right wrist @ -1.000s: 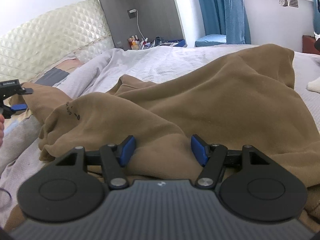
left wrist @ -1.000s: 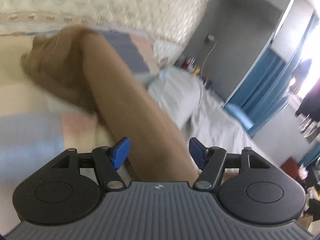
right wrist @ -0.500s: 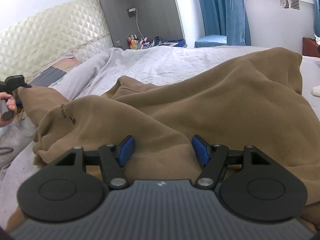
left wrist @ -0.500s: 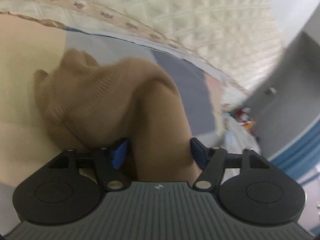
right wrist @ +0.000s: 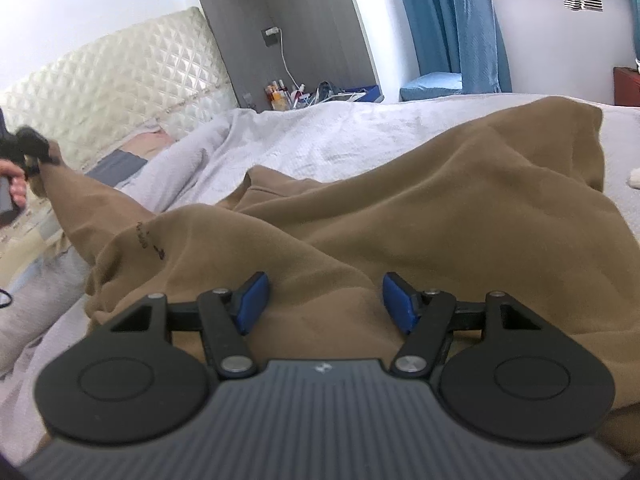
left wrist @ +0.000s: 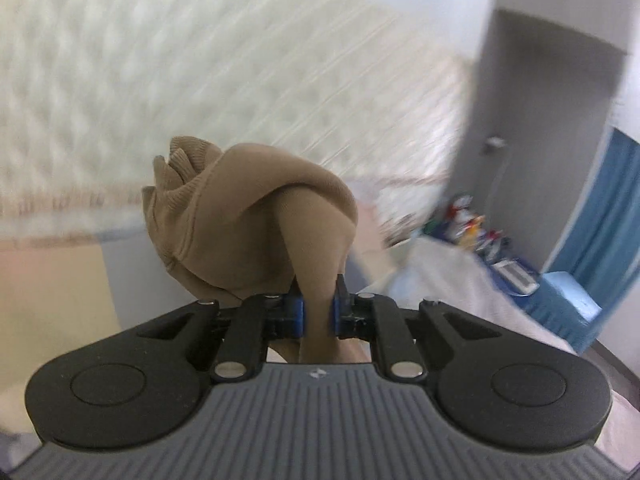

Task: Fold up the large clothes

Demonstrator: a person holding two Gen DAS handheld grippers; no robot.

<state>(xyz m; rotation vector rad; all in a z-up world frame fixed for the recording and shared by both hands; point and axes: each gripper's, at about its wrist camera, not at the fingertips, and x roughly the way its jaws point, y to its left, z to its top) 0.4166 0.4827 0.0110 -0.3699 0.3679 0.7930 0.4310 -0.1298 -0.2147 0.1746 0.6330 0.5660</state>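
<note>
One brown garment, a big sweatshirt by the look of it, lies crumpled across the grey bedspread, filling the middle and right of the right wrist view. Its one visible sleeve runs as a long taut band from the bulk of the cloth out to the far left edge of that frame, so the long axis of what is being handled goes from centre to left, toward the headboard.

The left gripper has just closed its jaws, and they now stand narrow, clamped on that sleeve near its ribbed cuff; the cuff bunches up above the pads in the middle of the left wrist view. A hand holding that gripper shows at the left edge of the right wrist view.

The right gripper sits low over the body of the garment with its jaws wide apart; cloth lies between and below the pads, but they do not press it. It is the nearer one to the body and hem.

Count: one garment, one sleeve in view, two grippers, one hand visible
</note>
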